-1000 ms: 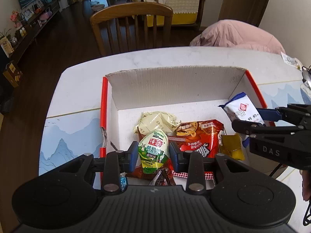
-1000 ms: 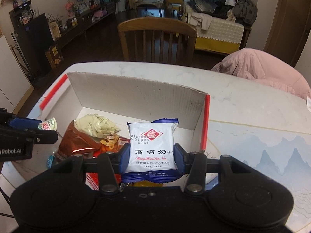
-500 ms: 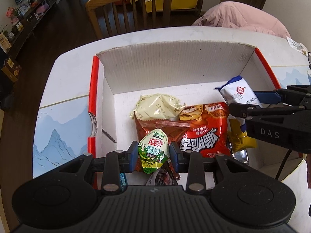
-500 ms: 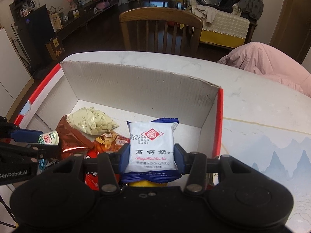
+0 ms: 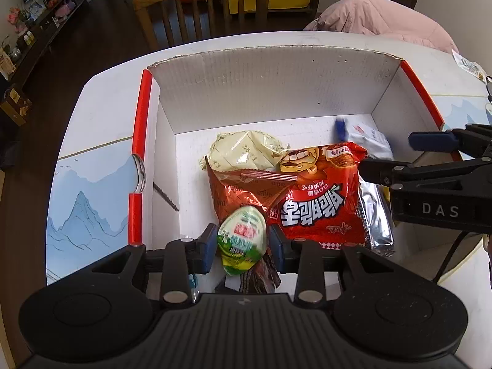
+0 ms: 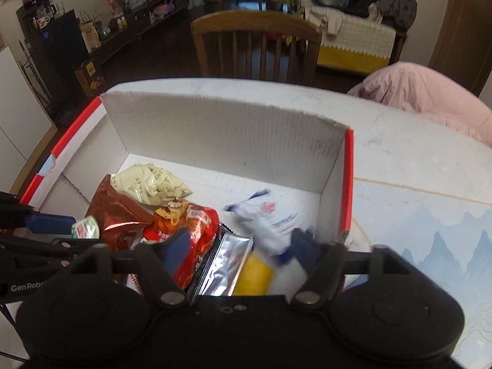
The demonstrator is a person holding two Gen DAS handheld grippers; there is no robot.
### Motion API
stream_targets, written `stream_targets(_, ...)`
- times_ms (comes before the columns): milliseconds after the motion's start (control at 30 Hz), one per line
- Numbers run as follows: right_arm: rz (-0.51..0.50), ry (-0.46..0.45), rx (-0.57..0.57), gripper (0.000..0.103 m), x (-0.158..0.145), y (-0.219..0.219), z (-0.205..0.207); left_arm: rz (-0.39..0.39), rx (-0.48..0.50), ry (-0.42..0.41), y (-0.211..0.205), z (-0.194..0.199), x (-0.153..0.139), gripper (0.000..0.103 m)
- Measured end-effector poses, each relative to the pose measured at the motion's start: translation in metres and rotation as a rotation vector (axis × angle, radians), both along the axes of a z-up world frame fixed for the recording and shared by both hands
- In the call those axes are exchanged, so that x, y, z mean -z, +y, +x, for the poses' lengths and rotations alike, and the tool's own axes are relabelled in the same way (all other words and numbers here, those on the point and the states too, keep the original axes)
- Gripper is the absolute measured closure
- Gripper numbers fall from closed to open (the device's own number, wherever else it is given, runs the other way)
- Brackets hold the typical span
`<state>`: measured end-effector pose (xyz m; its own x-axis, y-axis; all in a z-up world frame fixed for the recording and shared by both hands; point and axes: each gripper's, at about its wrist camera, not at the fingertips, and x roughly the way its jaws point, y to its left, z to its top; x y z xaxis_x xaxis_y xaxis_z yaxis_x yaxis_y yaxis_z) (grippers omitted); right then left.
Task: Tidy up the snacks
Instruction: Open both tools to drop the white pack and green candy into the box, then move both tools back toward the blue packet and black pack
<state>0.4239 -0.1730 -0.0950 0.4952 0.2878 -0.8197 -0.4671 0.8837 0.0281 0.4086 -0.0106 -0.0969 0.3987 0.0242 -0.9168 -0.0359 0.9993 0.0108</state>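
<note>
**Milk packet let go over the box, jelly cup still gripped**

A second ago my right tool had the white-and-blue milk snack packet clamped upright between its pads, printed face toward the camera. Now its jaws are opening, already spread wide, and the packet is clear of both pads. It shows as a motion-blurred streak inside the white corrugated cardboard box with red edges, near the right wall. Its long axis now slants from the upper left down to the lower right in the right wrist view, the blue end seam toward the back wall. In the left wrist view the same packet lies behind the red glossy noodle-snack bag, which lies flat with its lettering upside down to me and its long axis running toward the back wall.

My left tool is still narrowly closed on the small green-and-white jelly cup, a pad pressing each side, as before. The cup stands upright, rounded top pointing up the frame, and it sits lower over the box contents than a second ago. Behind it lies the pale cream crinkled pouch. The box rests on the white desk with blue mountain print
</note>
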Motion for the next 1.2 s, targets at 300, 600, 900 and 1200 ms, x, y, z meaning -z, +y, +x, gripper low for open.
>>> stream_targets(300, 0.026, -0.03, 0.011, 0.024, -0.02, -0.007, -0.019, -0.031, -0.024, -0.044, 0.009, -0.014, -0.015, 0.058)
stream_targets(600, 0.065, -0.077, 0.01, 0.019, -0.049, -0.011, -0.048, -0.059, -0.023, -0.111, 0.012, -0.038, -0.041, 0.057)
stream_targets(900, 0.104, -0.121, 0.013, 0.014, -0.074, -0.012, -0.086, -0.078, -0.001, -0.189, 0.011, -0.073, -0.069, 0.047)
stream_targets(1200, 0.138, -0.135, 0.019, 0.003, -0.087, -0.018, -0.131, -0.098, 0.034, -0.25, 0.012, -0.116, -0.088, 0.037)
